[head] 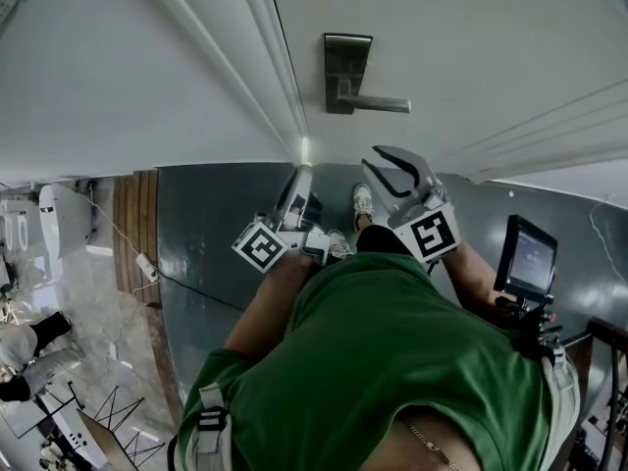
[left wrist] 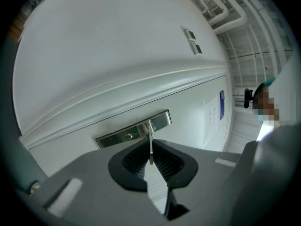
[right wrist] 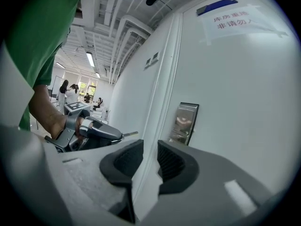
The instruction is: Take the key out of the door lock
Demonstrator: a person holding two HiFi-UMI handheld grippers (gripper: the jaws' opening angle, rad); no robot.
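Left gripper (left wrist: 151, 164) clamps the slim metal key (left wrist: 150, 144) in ribbed pads (left wrist: 168, 163) — right gripper (right wrist: 149, 161) gapes empty.

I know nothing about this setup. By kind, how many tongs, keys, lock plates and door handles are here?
Tongs: 2, the left tongs and the right tongs
Key: 1
Lock plate: 1
Lever handle: 1
Total: 5

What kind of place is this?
Probably a lab or workshop, not a home: a paper notice on the white door, bare pipes and strip lights overhead, people standing far behind.
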